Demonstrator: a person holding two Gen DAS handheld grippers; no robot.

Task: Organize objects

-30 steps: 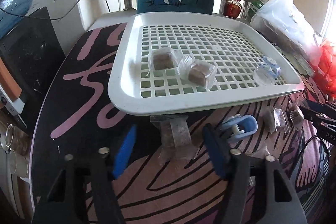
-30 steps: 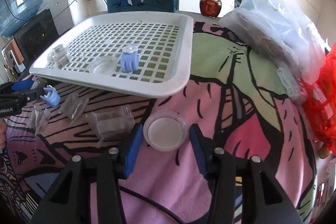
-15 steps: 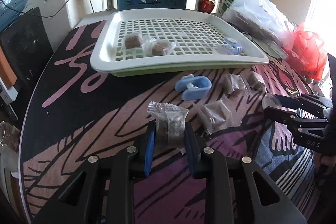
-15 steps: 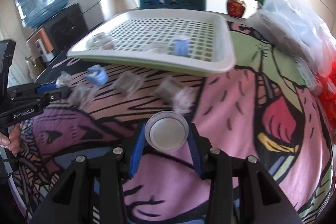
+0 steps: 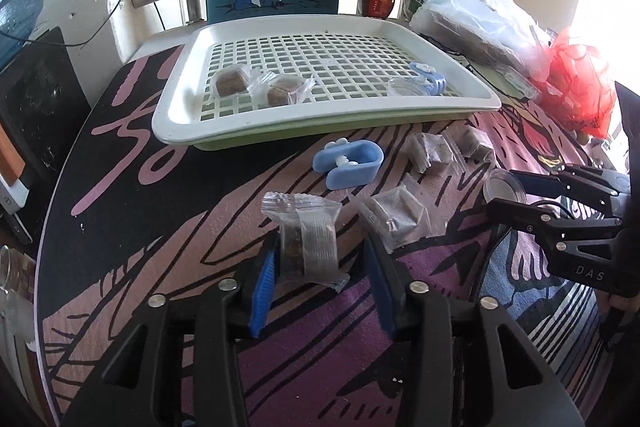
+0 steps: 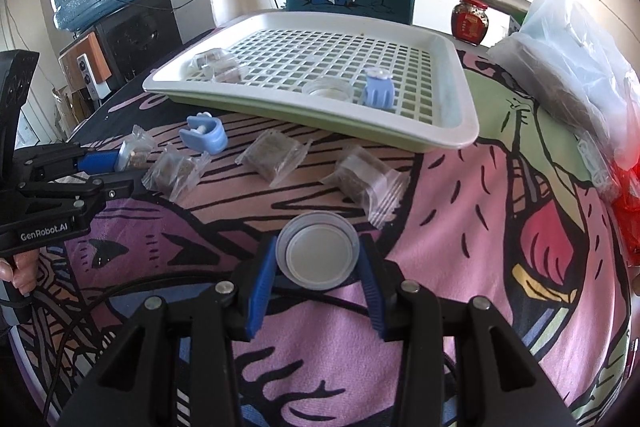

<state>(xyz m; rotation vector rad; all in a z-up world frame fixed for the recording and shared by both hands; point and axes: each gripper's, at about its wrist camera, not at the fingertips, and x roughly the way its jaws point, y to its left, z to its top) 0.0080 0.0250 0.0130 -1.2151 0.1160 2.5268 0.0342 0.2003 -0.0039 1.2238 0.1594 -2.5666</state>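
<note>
1. The left gripper [image 5: 320, 269] had its fingers opening around a clear crinkly packet holding a brown block [image 5: 303, 233]; only the left pad touched it.
2. The right gripper [image 6: 316, 277] pinched a shallow round clear plastic dish [image 6: 317, 254] by its rim, above the bench.
3. The packet looked light and slippery, best gripped across the firm block; the white slotted tray [image 5: 452, 107] sat beyond.

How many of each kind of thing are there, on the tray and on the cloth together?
Wrapped brown packets: 6
Blue clips: 2
Clear round dishes: 2
Total: 10
</note>
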